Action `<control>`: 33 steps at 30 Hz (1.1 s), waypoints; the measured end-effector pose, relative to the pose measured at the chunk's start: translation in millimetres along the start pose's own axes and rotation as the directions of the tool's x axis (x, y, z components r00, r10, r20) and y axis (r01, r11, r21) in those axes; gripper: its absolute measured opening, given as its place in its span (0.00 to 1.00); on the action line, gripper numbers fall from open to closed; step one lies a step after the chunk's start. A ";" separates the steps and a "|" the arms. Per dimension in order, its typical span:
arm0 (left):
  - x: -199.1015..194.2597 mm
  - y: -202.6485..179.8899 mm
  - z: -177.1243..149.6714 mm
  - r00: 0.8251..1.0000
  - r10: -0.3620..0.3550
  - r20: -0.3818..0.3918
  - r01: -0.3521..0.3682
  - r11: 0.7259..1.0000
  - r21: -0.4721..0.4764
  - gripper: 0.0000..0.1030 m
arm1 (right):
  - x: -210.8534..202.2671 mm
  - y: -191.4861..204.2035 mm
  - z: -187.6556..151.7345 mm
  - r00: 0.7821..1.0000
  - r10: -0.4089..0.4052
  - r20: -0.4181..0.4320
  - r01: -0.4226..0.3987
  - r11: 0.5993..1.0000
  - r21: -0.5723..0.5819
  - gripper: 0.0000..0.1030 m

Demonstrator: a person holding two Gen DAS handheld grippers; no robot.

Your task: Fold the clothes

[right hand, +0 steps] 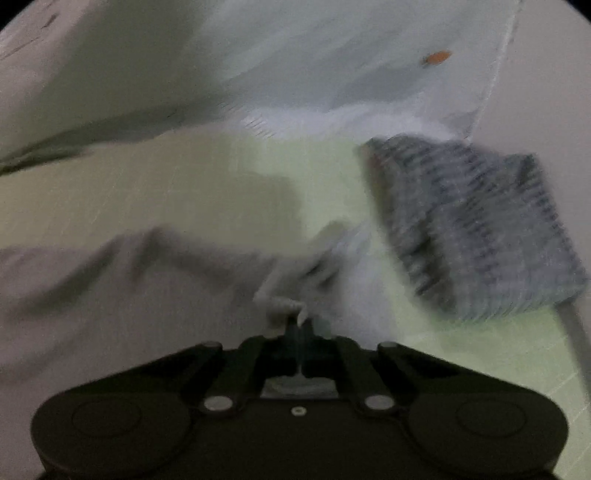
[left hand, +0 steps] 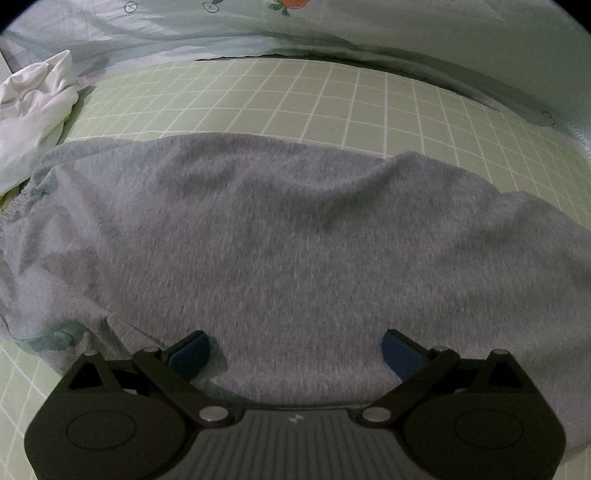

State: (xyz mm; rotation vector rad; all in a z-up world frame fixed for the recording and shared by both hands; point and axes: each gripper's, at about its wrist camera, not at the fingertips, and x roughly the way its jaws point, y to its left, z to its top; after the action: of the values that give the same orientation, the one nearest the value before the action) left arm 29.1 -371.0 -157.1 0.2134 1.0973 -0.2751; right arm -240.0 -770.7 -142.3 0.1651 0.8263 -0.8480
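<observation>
A grey knit garment (left hand: 277, 240) lies spread across the green checked sheet (left hand: 295, 96), its gathered elastic edge at the left. My left gripper (left hand: 295, 343) hovers over the garment's near part, open wide, its blue pads (left hand: 192, 350) apart with nothing pinched between them. The right wrist view is blurred. There my right gripper (right hand: 297, 321) is shut, with a bunched bit of the grey garment's (right hand: 110, 295) edge caught at its fingertips.
A crumpled white cloth (left hand: 33, 99) lies at the far left. A pale quilt with a carrot print (left hand: 332, 29) borders the sheet at the back. A folded grey patterned piece (right hand: 472, 221) sits to the right of my right gripper.
</observation>
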 end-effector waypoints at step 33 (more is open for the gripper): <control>-42.0 28.6 -59.8 0.996 -0.068 -0.059 0.070 0.996 0.046 1.00 | -87.0 70.2 -110.4 0.983 0.062 -0.170 -0.020 0.971 0.237 0.97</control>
State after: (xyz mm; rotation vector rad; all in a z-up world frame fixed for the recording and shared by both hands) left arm -30.1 -321.0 -144.9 0.2279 1.1571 -0.3592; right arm -286.6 -623.1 -169.4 0.4705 0.8834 -0.8994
